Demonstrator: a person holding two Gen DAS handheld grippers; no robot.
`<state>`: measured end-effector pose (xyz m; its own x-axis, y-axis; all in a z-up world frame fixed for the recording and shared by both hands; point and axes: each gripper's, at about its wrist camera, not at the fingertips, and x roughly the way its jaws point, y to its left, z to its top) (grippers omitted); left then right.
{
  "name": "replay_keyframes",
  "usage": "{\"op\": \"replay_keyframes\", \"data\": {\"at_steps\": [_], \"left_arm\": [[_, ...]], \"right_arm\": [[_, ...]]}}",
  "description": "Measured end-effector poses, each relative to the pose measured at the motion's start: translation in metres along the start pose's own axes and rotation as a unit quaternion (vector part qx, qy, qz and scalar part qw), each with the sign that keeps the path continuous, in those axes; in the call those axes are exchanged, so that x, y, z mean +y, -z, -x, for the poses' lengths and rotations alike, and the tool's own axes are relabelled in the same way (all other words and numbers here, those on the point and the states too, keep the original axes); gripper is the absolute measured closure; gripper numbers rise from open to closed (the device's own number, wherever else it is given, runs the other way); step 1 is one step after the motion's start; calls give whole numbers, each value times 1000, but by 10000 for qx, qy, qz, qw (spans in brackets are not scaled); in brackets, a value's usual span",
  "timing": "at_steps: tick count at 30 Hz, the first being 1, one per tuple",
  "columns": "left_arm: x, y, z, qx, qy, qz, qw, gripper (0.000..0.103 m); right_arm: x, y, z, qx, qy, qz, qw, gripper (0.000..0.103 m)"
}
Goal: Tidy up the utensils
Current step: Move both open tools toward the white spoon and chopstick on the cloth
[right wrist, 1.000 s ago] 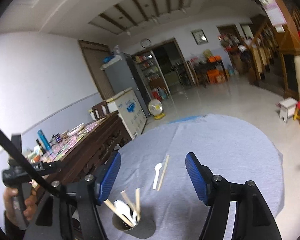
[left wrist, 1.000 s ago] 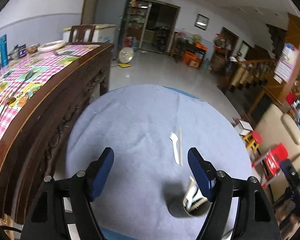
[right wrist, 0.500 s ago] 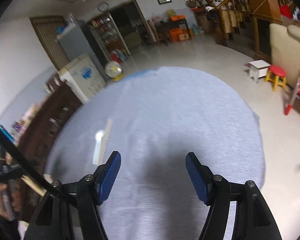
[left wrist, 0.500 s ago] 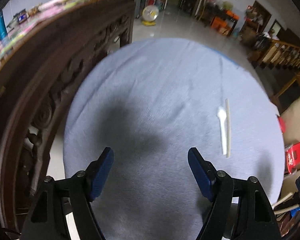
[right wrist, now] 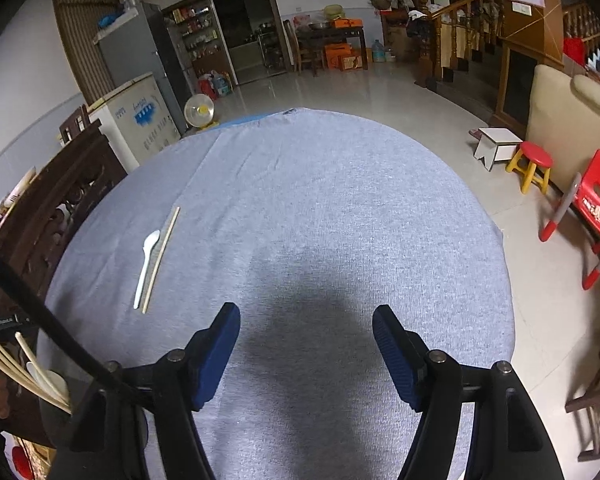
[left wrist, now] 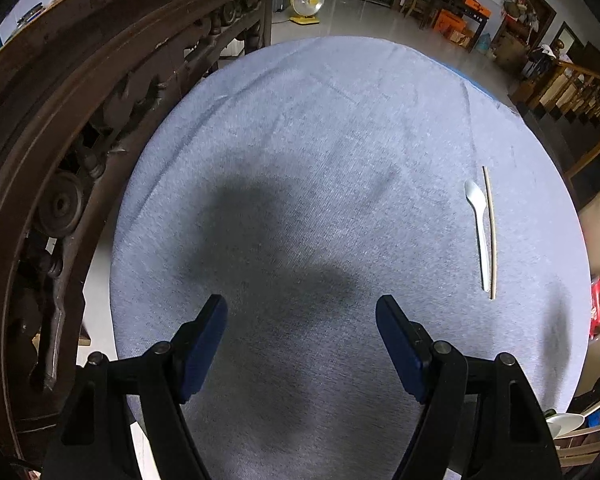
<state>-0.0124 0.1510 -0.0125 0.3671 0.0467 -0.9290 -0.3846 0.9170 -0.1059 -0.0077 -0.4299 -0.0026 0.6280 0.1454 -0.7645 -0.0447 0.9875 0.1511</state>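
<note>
A white plastic spoon (left wrist: pixel 478 232) and one wooden chopstick (left wrist: pixel 490 232) lie side by side on the round table's grey cloth (left wrist: pixel 320 140). In the left wrist view they lie to the right of my left gripper (left wrist: pixel 300 344), which hangs open over bare cloth. In the right wrist view the spoon (right wrist: pixel 146 260) and chopstick (right wrist: pixel 161 258) lie to the left of my right gripper (right wrist: pixel 306 354), also open with nothing between its blue pads. A dark cup (right wrist: pixel 54 408) holding several chopsticks and a spoon shows at the lower left edge of that view.
A carved dark wooden table (left wrist: pixel 60 128) stands close against the round table's left side. Beyond the right edge are a red chair (right wrist: pixel 594 200), a yellow-legged red stool (right wrist: pixel 532 166), a small white stool (right wrist: pixel 496 146) and a beige sofa (right wrist: pixel 572 120). A fan (right wrist: pixel 199 112) stands on the floor behind.
Both grippers have dropped and tipped down toward the cloth. The cup has slid out of the left wrist view and to the right wrist view's corner. Jaws stay open.
</note>
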Motion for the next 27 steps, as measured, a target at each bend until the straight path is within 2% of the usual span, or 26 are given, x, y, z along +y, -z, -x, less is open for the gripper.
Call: {"op": "replay_keyframes", "data": {"at_steps": [10, 14, 21, 25, 27], "left_arm": [[-3, -3, -14, 129, -27, -79, 9999, 26], [-6, -4, -19, 168, -64, -130, 9998, 26], [-13, -7, -32, 177, -87, -206, 9996, 26], [-19, -7, -43, 227, -70, -284, 9993, 26], [-21, -6, -47, 233, -63, -316, 9992, 26]], "right_arm": [[8, -6, -14, 155, 96, 44, 9998, 31], [8, -9, -25, 319, 10, 12, 9995, 31], [17, -29, -57, 842, -518, -114, 9950, 31], [38, -51, -86, 1124, -862, -90, 9899, 31], [50, -61, -102, 1265, -1013, -81, 9867, 36]]}}
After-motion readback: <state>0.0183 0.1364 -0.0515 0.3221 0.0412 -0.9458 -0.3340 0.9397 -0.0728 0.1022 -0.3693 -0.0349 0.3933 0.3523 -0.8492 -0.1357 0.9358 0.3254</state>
